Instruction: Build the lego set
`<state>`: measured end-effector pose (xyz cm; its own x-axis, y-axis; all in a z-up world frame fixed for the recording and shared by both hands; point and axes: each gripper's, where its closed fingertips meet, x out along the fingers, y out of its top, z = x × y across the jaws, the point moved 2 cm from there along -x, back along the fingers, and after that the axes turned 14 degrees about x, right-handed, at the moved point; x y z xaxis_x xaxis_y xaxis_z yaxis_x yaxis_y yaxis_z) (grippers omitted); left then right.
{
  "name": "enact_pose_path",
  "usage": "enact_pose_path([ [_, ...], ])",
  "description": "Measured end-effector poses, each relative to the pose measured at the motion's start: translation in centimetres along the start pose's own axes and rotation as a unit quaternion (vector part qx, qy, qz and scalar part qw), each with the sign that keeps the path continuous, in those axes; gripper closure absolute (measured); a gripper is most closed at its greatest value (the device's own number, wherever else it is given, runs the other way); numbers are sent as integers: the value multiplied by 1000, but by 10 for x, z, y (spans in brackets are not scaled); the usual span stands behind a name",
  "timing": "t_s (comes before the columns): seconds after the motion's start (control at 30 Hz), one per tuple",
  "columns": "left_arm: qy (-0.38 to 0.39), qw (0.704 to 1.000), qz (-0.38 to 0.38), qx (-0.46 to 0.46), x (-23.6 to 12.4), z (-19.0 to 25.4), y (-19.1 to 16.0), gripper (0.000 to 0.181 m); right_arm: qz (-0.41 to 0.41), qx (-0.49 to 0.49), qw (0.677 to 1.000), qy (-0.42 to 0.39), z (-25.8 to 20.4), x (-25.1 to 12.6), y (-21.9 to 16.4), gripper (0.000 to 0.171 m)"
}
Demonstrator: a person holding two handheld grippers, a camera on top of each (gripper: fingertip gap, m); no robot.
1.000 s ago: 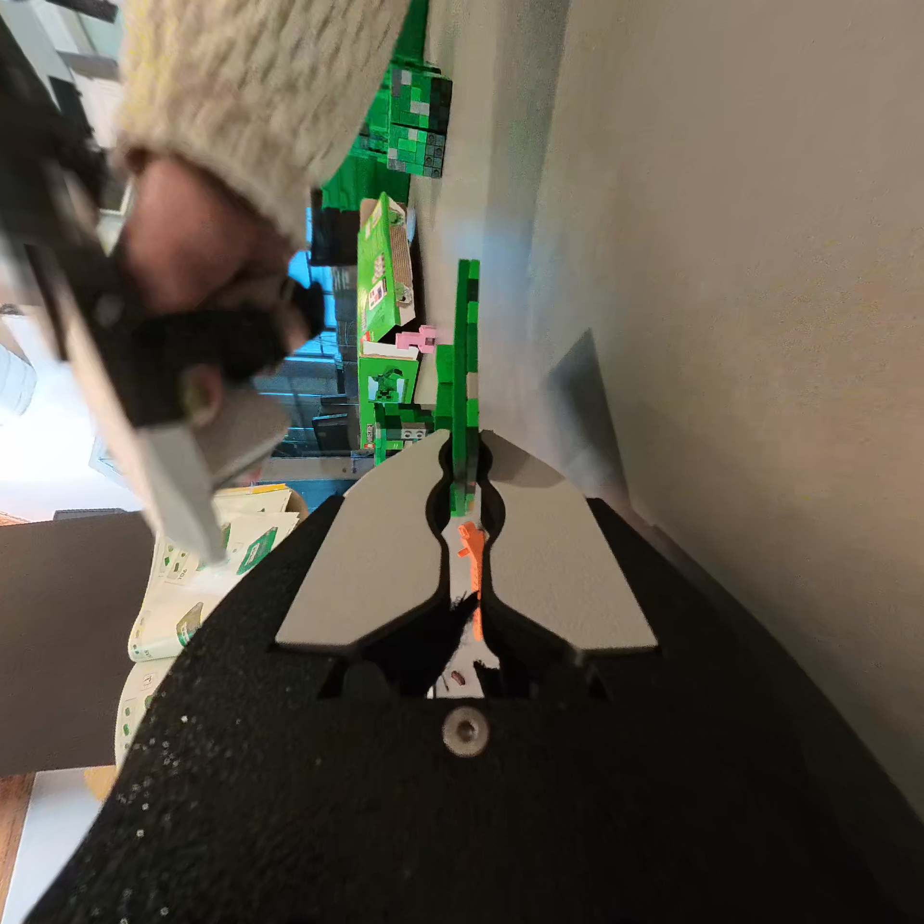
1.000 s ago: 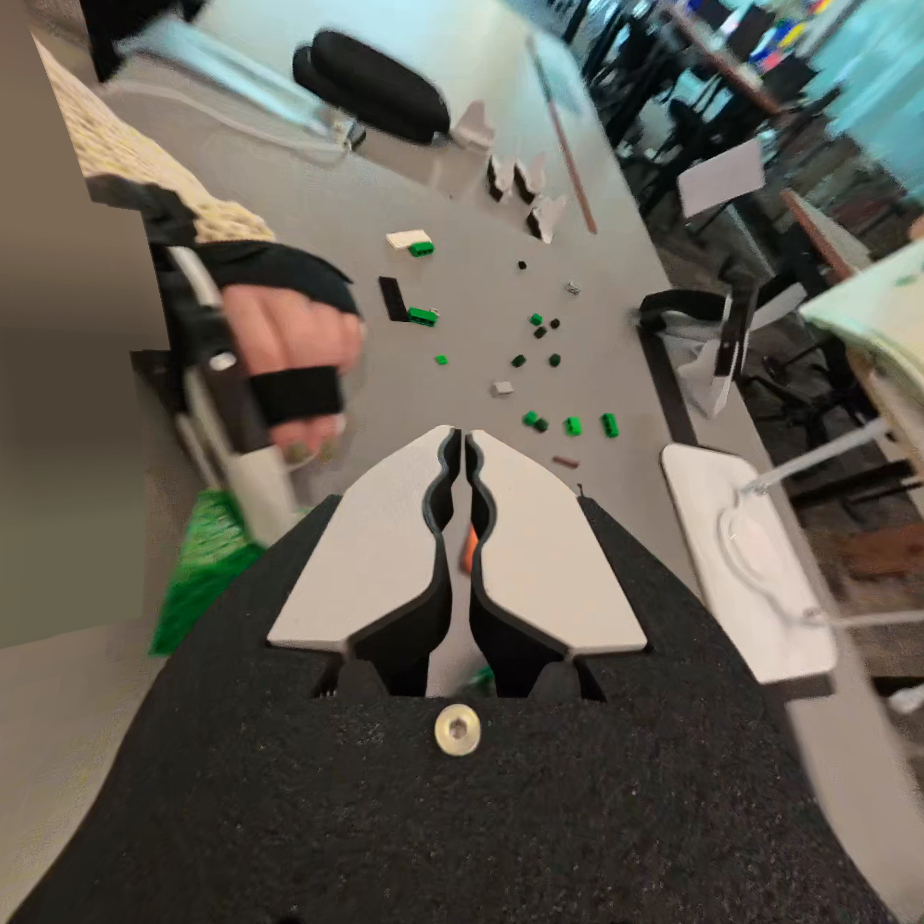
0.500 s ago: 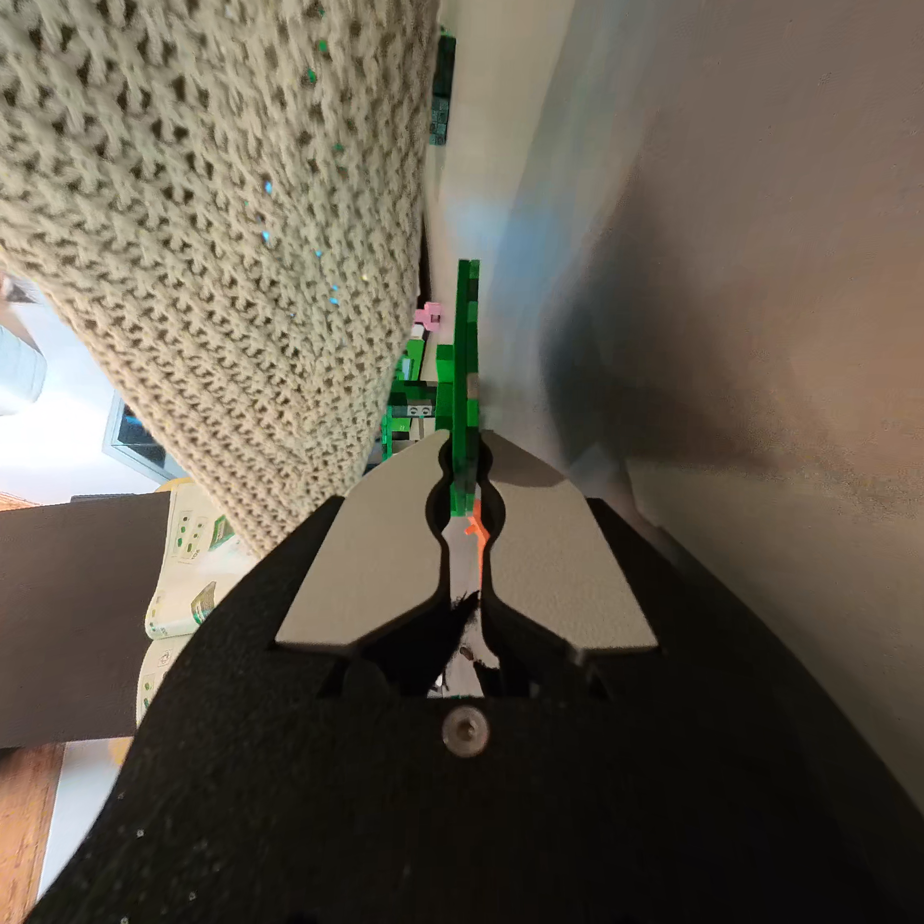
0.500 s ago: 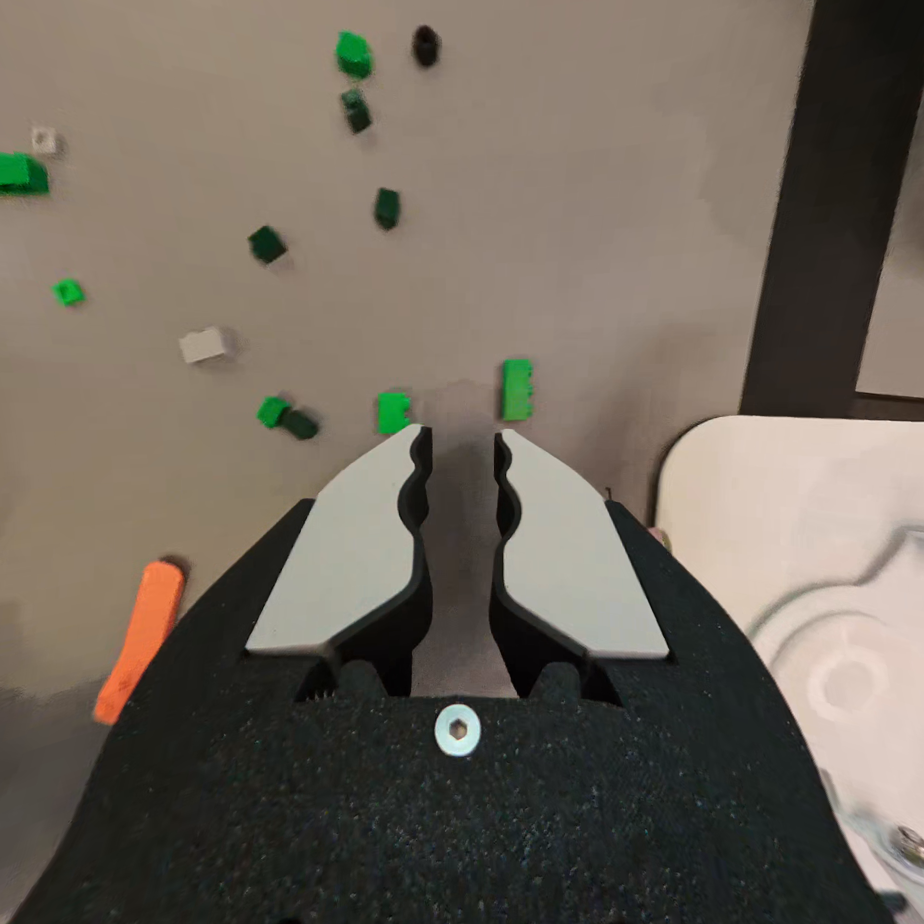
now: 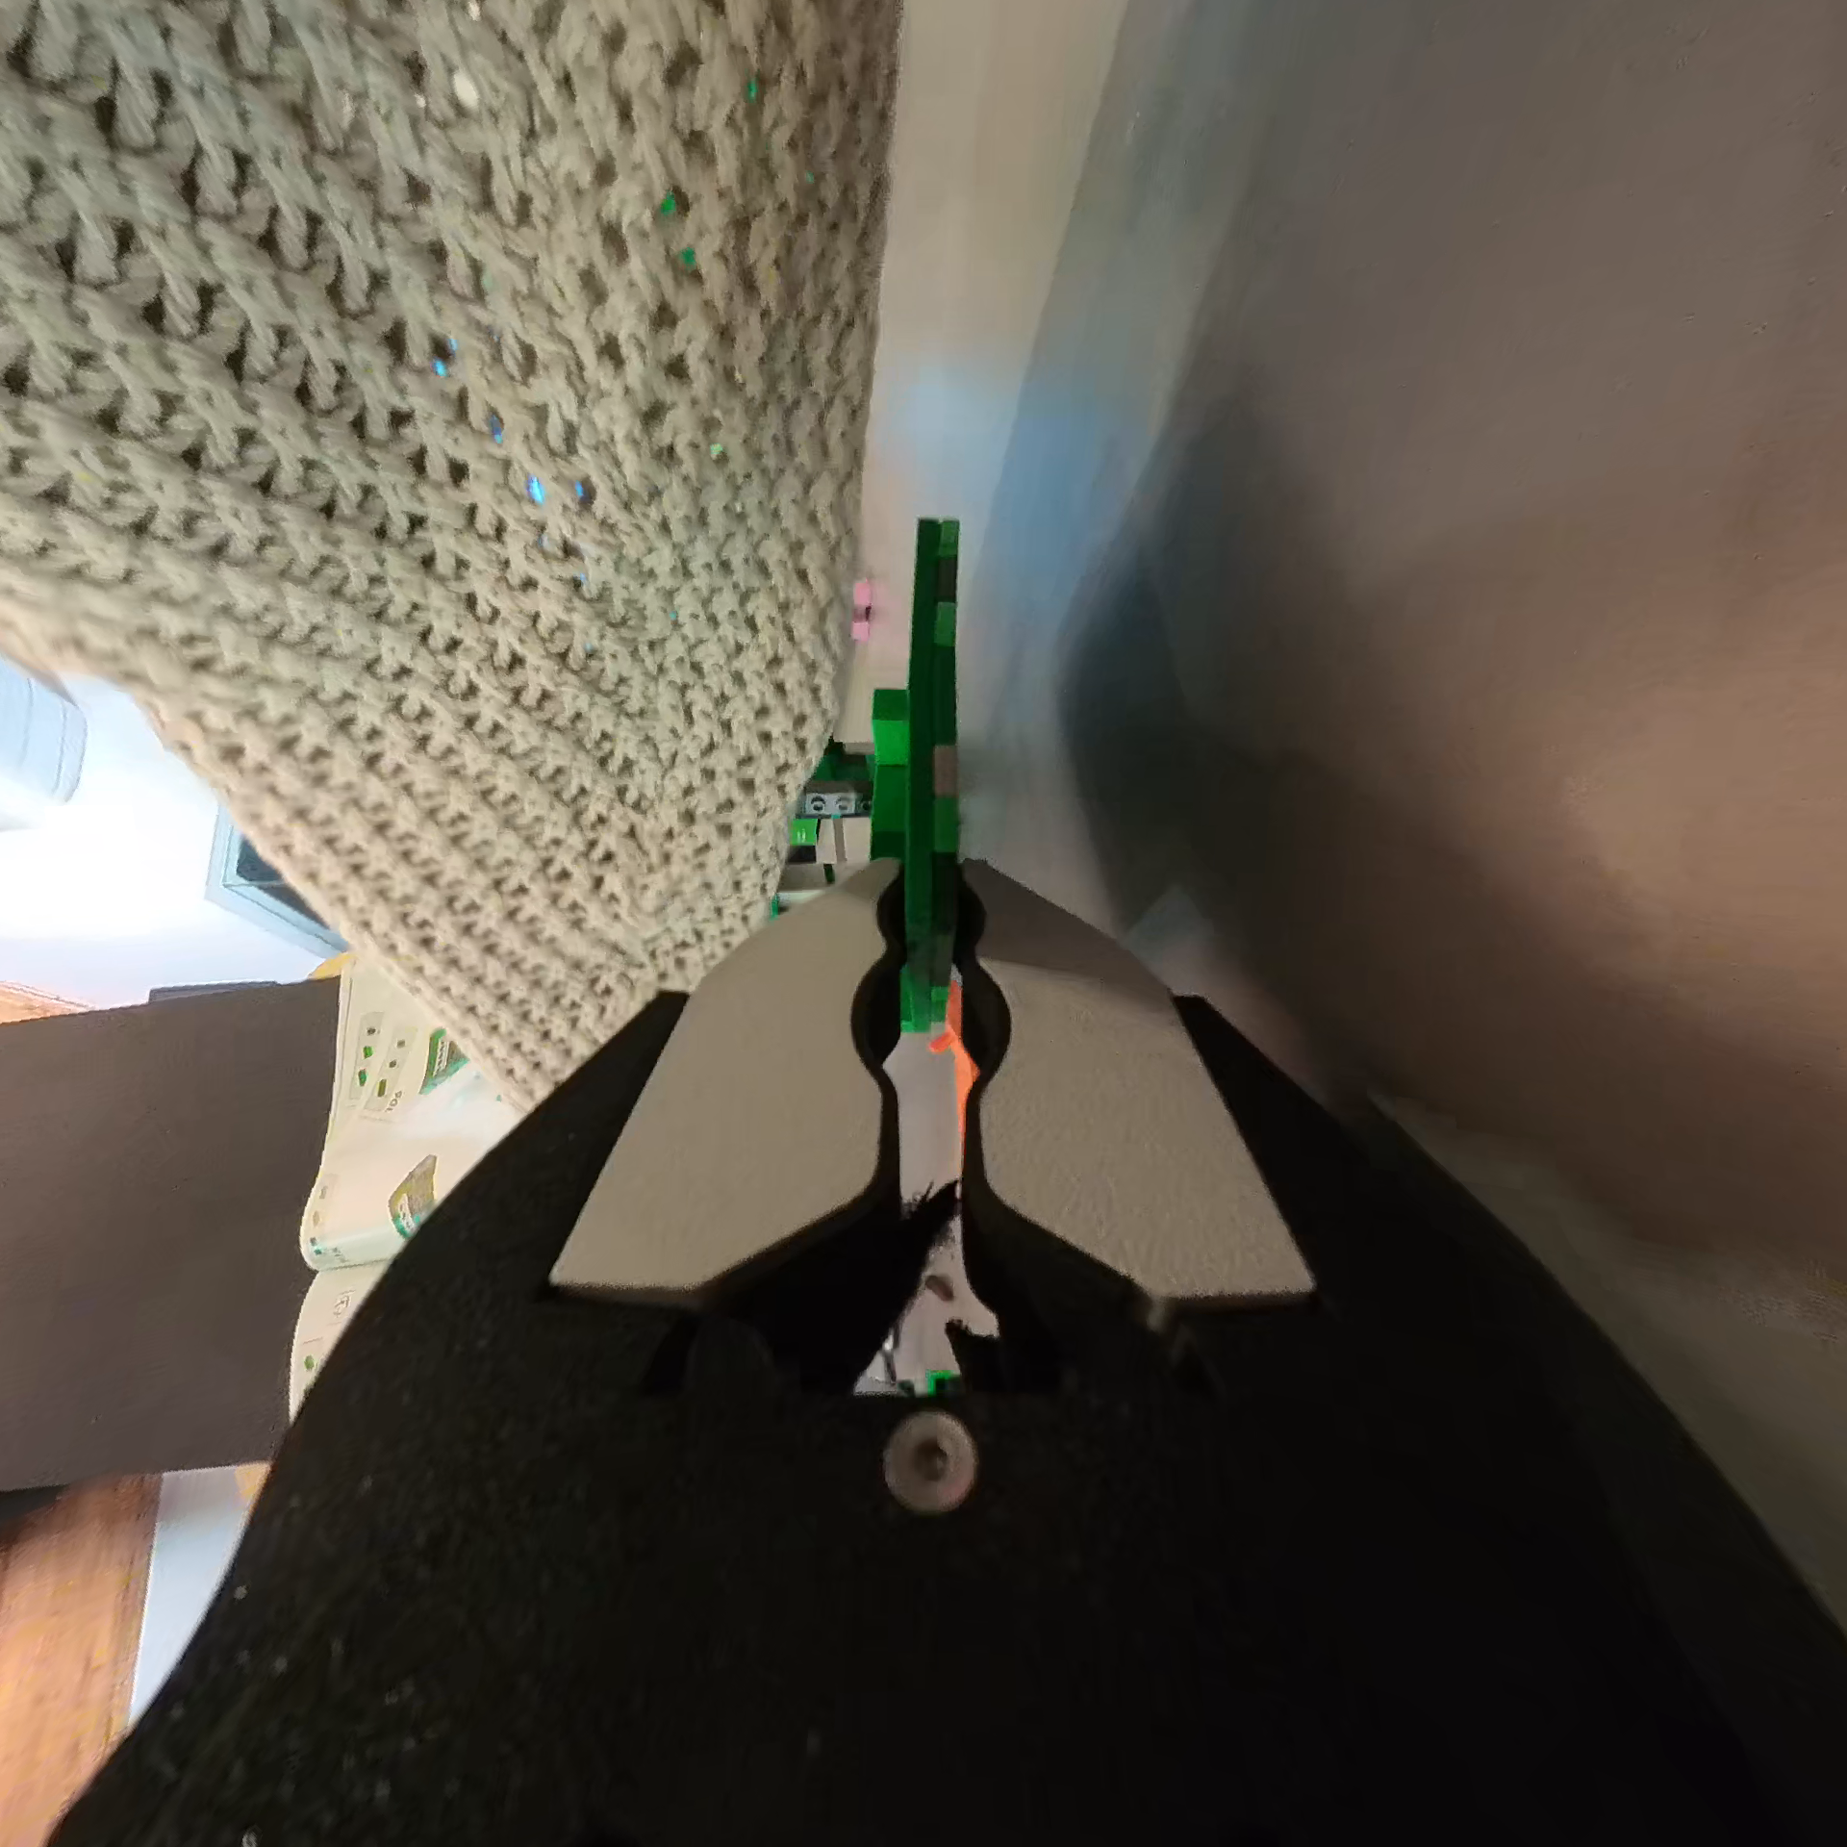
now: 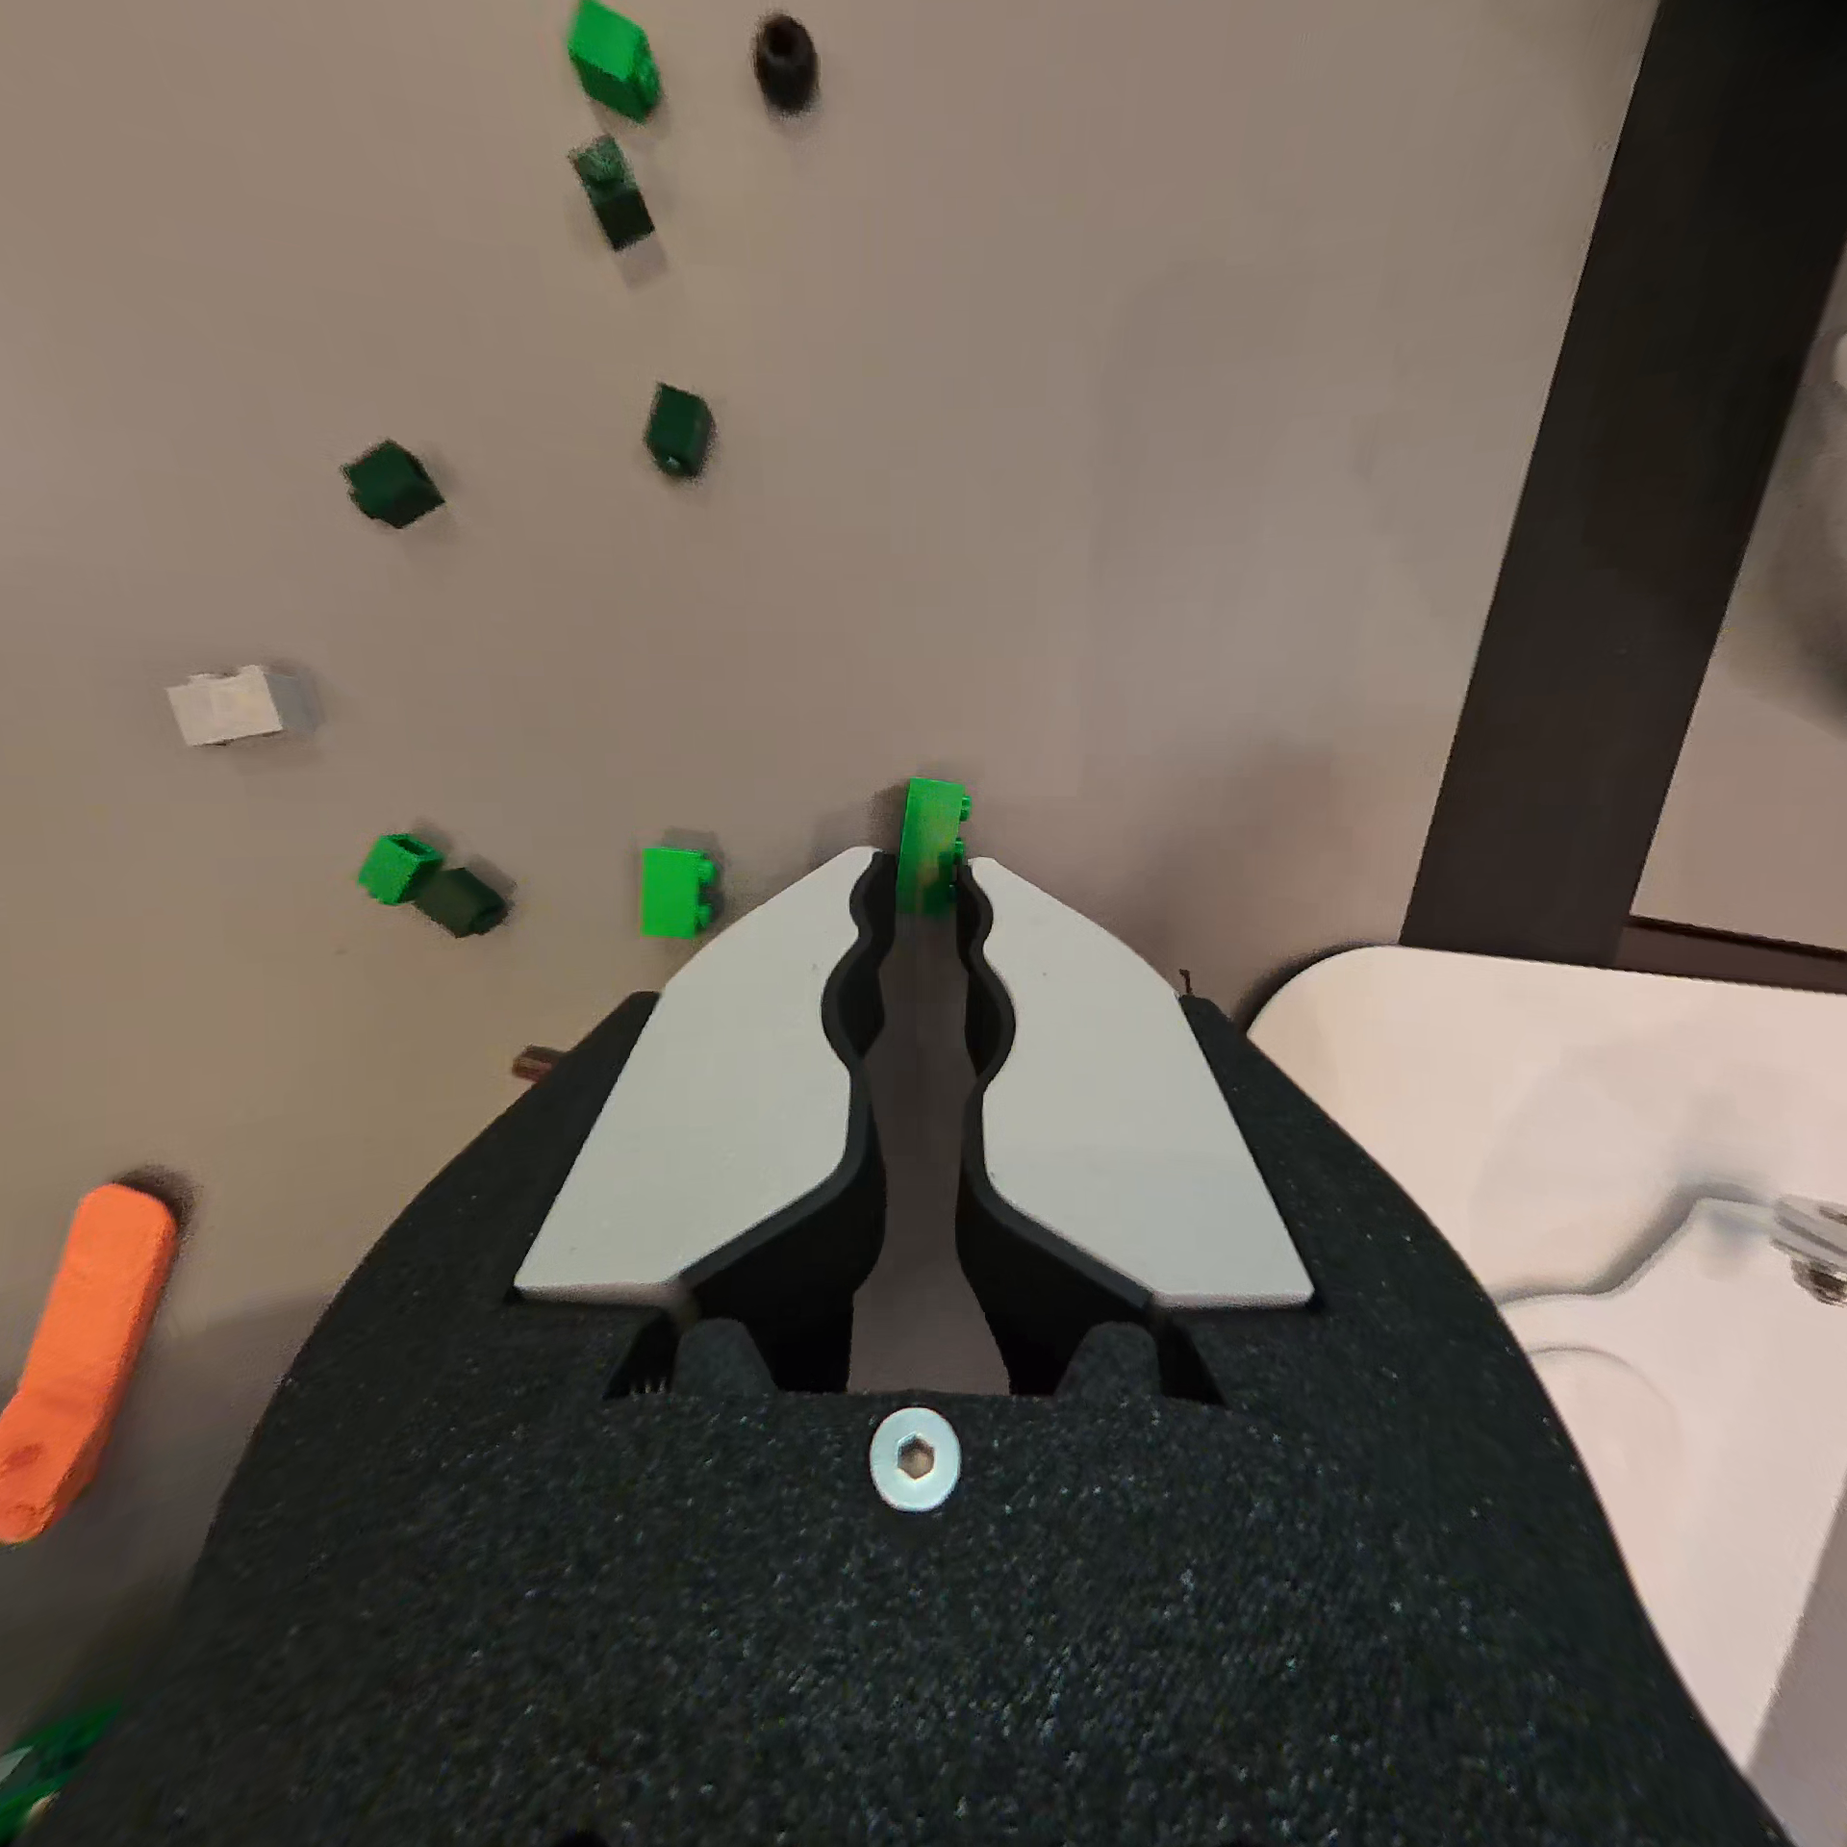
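My left gripper is shut on a flat green Lego plate assembly. I see the assembly edge-on; it sticks out forward past the fingertips, and both pads press its faces. My right gripper is low over the grey table. Its fingertips are shut on a small bright green brick, studs to the right, which stands tilted between the pads. A knitted sleeve fills the upper left of the left wrist view.
Loose pieces lie ahead-left of my right gripper: a green brick, a grey brick and several dark green ones. An orange brick separator lies at the left. A white tray is at the right. An instruction booklet shows at the left.
My right gripper swung down over the loose pieces, moved forward and its jaws narrowed onto the bright green brick. My left gripper kept hold of the green plate; the sleeve moved across its view.
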<state>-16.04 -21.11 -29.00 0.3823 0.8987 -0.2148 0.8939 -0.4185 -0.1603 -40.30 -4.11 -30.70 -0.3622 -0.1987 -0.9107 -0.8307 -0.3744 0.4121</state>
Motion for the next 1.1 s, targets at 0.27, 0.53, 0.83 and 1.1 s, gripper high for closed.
enact_pose_path([
  [0.27,-8,1000,-5,3,1,2,-2,175,28,-119,992,-33,-110,-99,-24,160],
  [0.53,-12,1000,10,16,2,3,7,175,-62,-247,957,-137,-208,-151,-165,160],
  [0.83,-29,998,50,26,3,9,33,175,-170,-143,972,79,-268,-115,-280,158],
  [1.1,-28,998,49,26,2,8,33,175,12,81,983,-162,-250,-128,-270,138],
])
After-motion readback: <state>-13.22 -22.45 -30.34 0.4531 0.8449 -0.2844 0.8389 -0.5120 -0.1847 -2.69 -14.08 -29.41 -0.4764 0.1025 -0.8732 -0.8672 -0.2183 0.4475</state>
